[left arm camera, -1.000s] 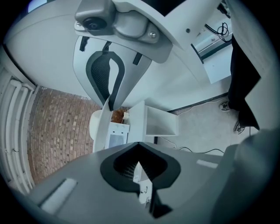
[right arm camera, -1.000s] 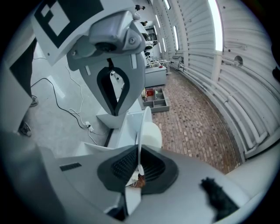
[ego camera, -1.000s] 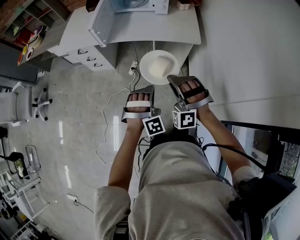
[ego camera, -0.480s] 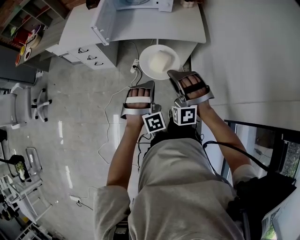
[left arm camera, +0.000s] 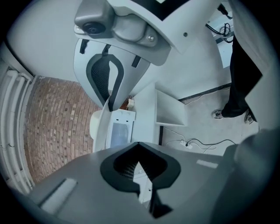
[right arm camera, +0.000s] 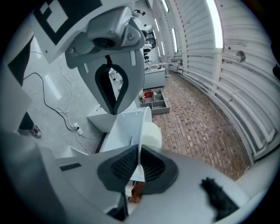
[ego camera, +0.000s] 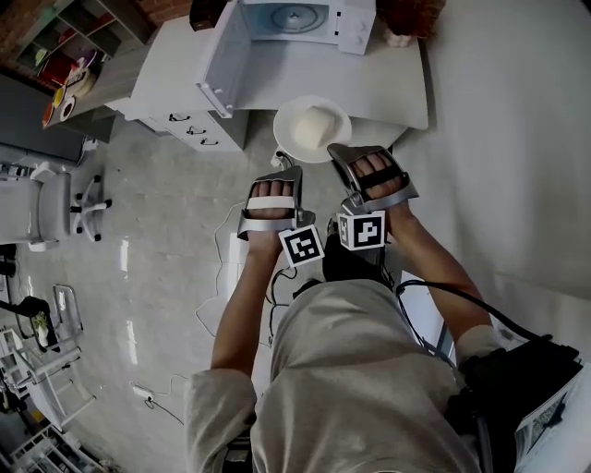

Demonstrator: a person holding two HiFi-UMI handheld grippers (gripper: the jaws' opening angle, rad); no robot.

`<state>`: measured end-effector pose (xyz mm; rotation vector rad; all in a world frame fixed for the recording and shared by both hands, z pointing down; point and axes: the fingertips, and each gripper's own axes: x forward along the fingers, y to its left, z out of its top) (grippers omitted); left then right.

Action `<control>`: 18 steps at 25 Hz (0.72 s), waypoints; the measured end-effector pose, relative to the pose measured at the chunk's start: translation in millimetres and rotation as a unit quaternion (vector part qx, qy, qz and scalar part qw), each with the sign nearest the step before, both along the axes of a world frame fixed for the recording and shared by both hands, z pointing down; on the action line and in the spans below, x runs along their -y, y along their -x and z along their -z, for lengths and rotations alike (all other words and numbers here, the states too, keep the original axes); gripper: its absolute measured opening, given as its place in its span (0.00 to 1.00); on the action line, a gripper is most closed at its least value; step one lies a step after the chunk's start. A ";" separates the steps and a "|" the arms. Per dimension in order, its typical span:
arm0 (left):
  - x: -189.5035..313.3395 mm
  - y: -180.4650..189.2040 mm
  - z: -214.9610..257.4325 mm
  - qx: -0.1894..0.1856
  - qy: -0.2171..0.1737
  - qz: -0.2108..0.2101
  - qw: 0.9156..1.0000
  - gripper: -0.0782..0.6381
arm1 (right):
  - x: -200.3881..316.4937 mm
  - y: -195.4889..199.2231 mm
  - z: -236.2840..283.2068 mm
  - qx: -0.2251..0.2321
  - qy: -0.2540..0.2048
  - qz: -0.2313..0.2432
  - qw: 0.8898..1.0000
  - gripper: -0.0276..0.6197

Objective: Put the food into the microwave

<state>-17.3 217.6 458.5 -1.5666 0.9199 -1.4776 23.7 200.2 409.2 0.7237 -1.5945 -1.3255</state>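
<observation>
A white plate (ego camera: 297, 139) with a pale lump of food (ego camera: 317, 120) is carried level in front of me, over the floor at the desk's front edge. My right gripper (ego camera: 335, 153) is shut on the plate's near right rim; in the right gripper view the rim (right arm camera: 141, 131) runs edge-on between its jaws. At the near left rim my left gripper (ego camera: 292, 173) is shut on the plate (left arm camera: 101, 129) too. The white microwave (ego camera: 295, 17) stands at the back of the desk (ego camera: 369, 83), its door (ego camera: 222, 57) swung open to the left and the turntable showing.
A drawer unit (ego camera: 199, 125) stands under the desk's left end. Cables (ego camera: 222, 268) trail over the grey floor, and an office chair (ego camera: 60, 203) sits at the left. A brown object (ego camera: 406, 14) is beside the microwave. A white wall (ego camera: 517, 139) runs along the right.
Both grippers have carried the plate forward toward the desk. The microwave and its open door, cut off by the top edge before, are now in full view.
</observation>
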 end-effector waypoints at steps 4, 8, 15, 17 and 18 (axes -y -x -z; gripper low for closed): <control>43.1 0.3 0.0 0.004 0.007 0.011 1.000 0.12 | 48.0 1.4 3.9 0.000 -0.003 0.017 1.000 0.07; 85.3 -3.8 -4.7 0.011 0.013 0.018 1.000 0.12 | 94.1 -3.7 4.9 0.004 -0.002 0.025 1.000 0.07; 143.5 -8.0 -11.7 0.011 0.026 0.033 0.999 0.12 | 153.6 -13.3 -1.8 0.002 0.002 0.037 0.999 0.07; 157.6 -7.3 -13.4 0.013 0.025 0.035 0.999 0.12 | 165.8 -13.3 -6.3 0.004 0.006 0.038 0.999 0.07; 165.8 -6.4 -14.2 0.013 0.023 0.037 0.999 0.12 | 172.5 -13.0 -9.1 0.004 0.008 0.037 0.999 0.07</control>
